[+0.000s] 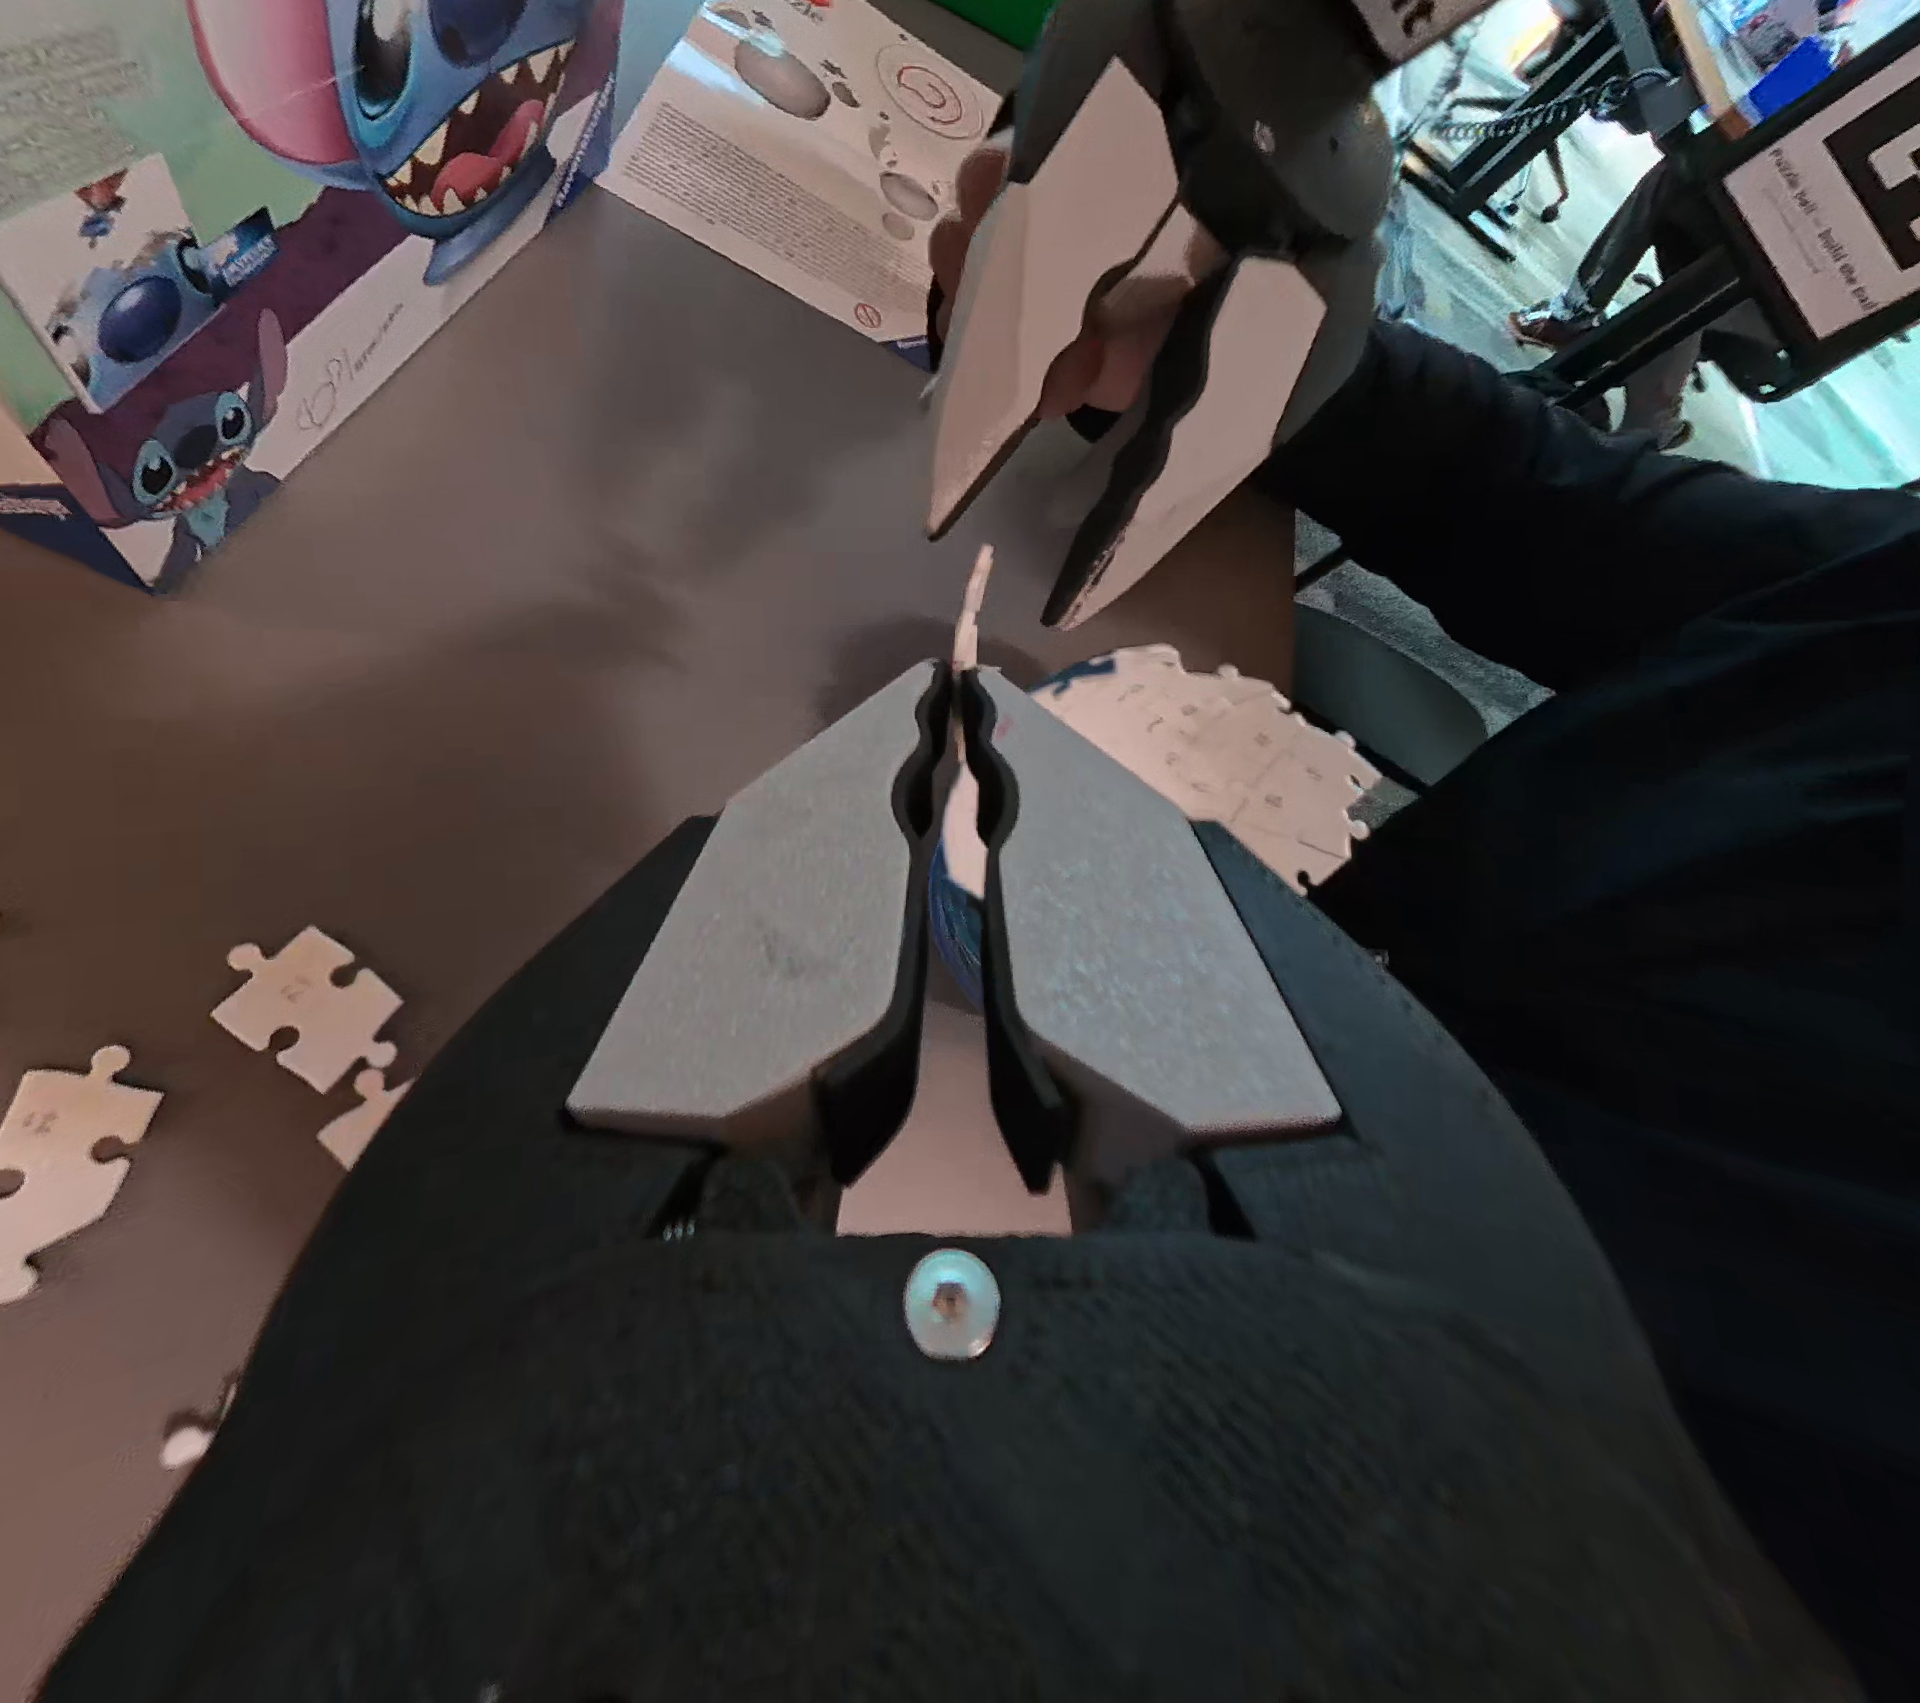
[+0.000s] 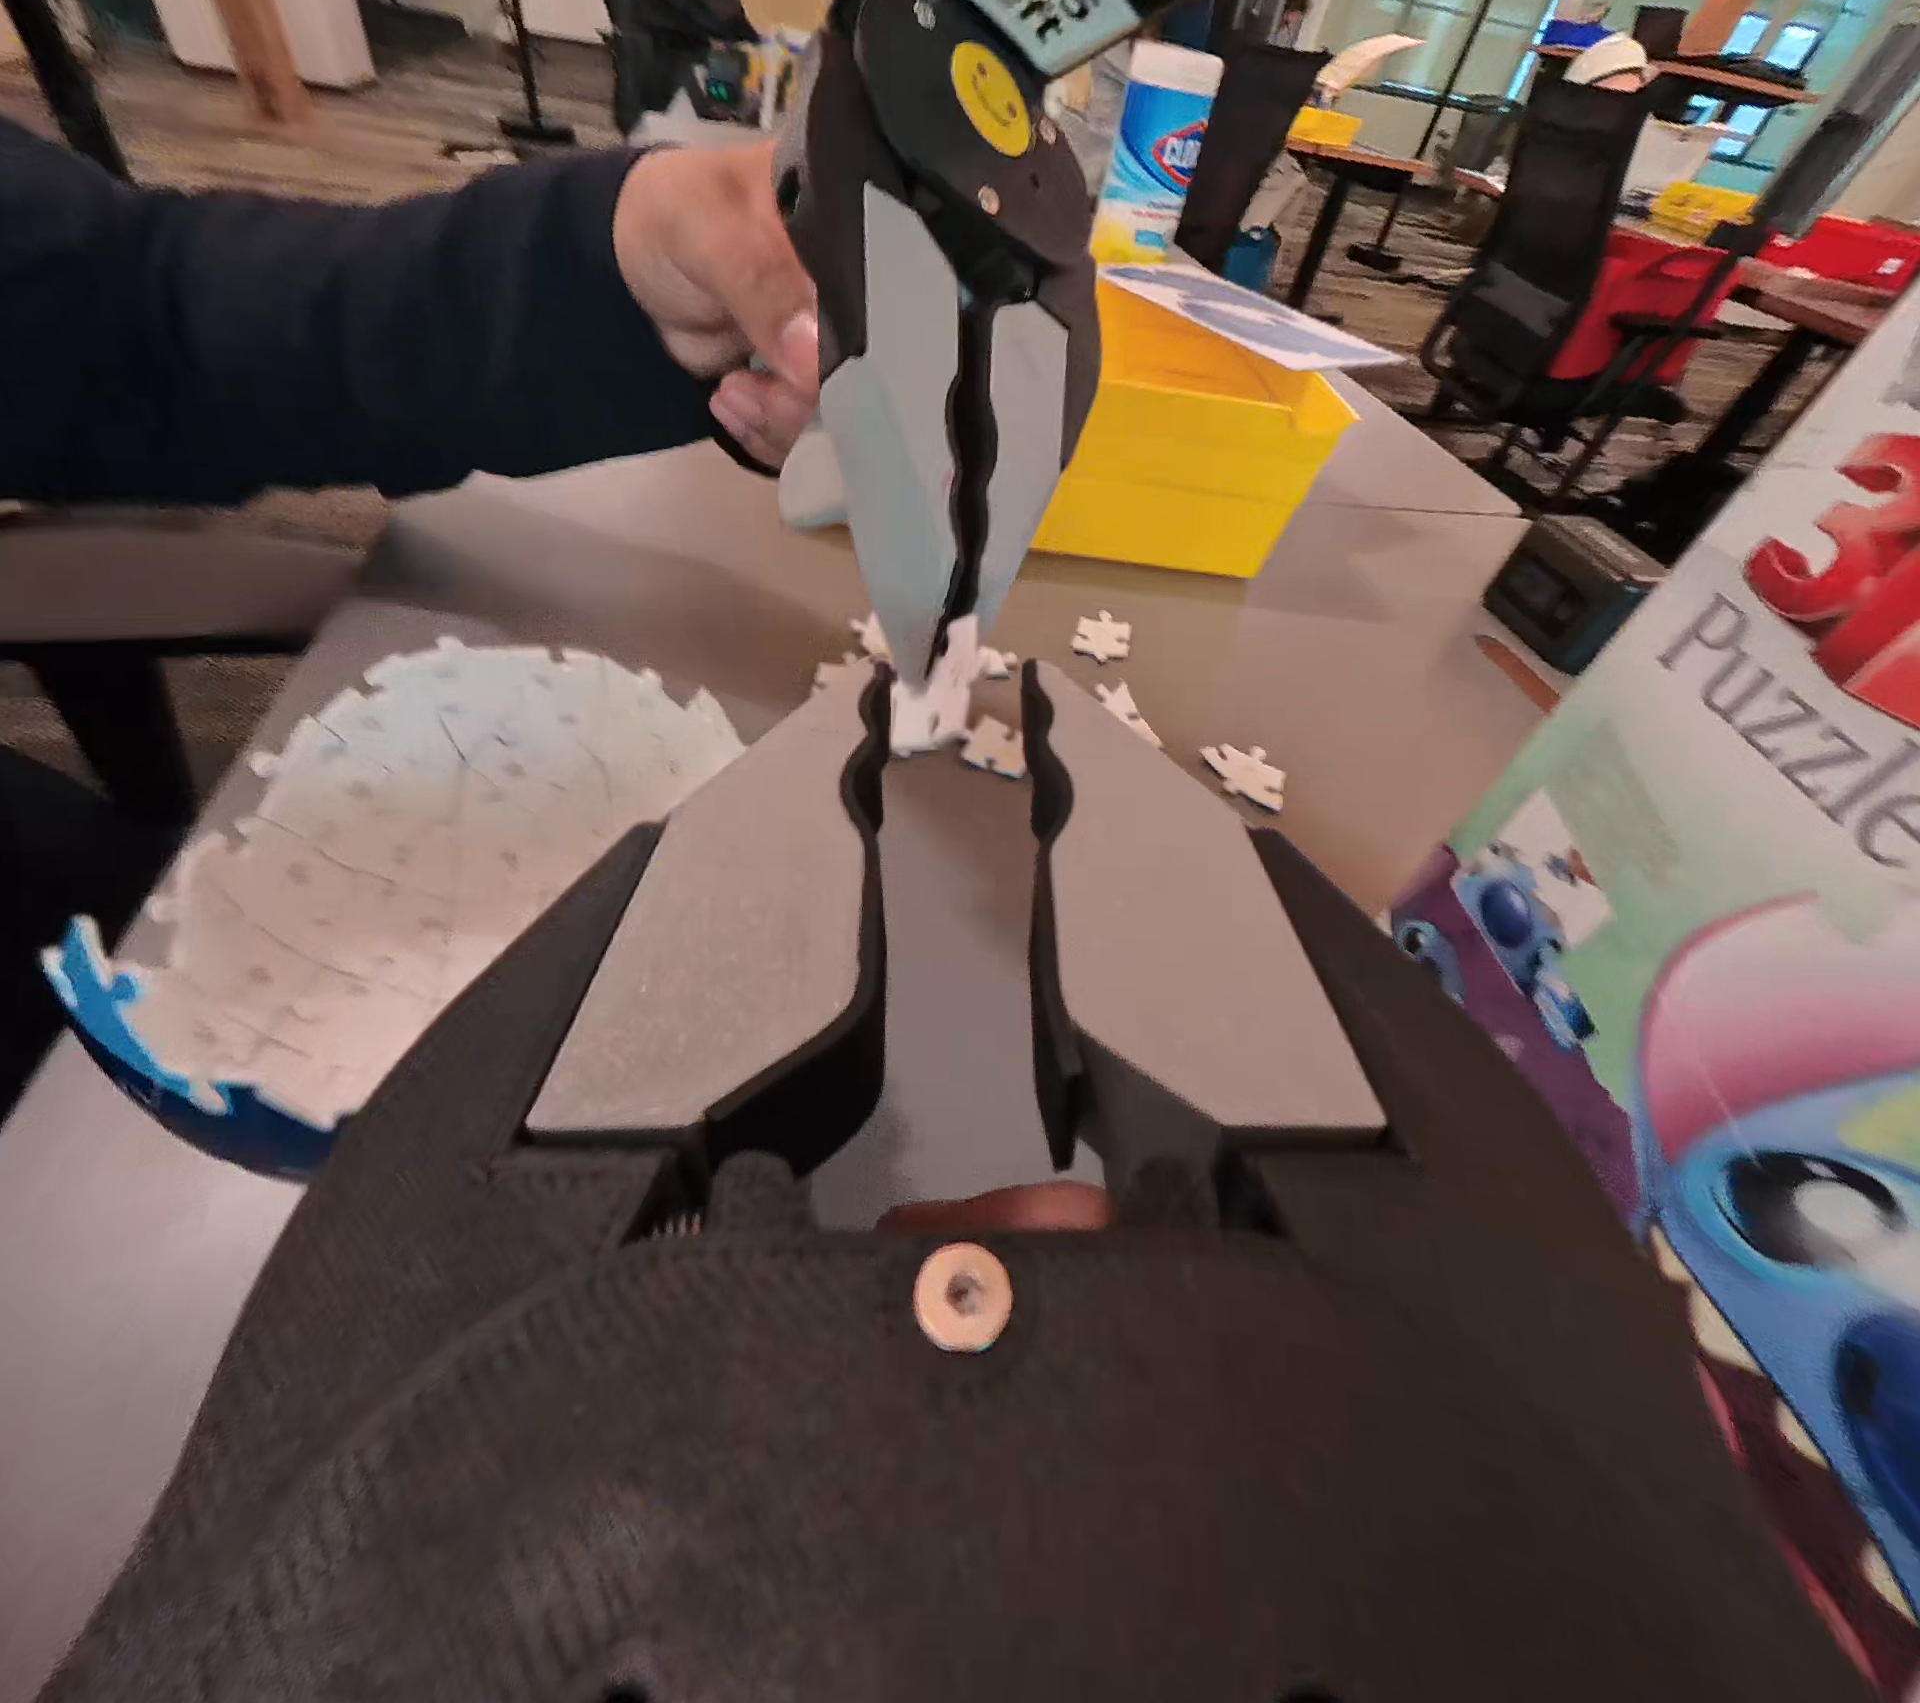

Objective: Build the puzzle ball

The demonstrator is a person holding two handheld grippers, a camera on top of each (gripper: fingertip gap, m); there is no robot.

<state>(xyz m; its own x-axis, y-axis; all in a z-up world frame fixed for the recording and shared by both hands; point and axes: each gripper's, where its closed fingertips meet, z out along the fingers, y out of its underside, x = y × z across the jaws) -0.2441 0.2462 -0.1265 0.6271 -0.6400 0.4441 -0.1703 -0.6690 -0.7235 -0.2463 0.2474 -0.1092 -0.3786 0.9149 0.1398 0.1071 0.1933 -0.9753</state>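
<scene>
My left tongs (image 1: 954, 679) have pale grey finger plates edged in black on a black ribbed body; my right tongs (image 2: 956, 697) match them. Between the left tips sits a white curved puzzle piece (image 2: 940, 687). Left of my right tongs, the half-built puzzle bowl (image 2: 416, 853) is white inside and blue outside. The loose jigsaw pieces (image 1: 307, 1004) left of my left tongs are white. The surface (image 1: 520, 666) is plain grey-brown. Beyond my left tongs, the cardboard puzzle box (image 1: 312, 126) shows a blue cartoon creature with pink ears on pale green. Past my right tongs sits a bright yellow plastic bin (image 2: 1184, 448).
</scene>
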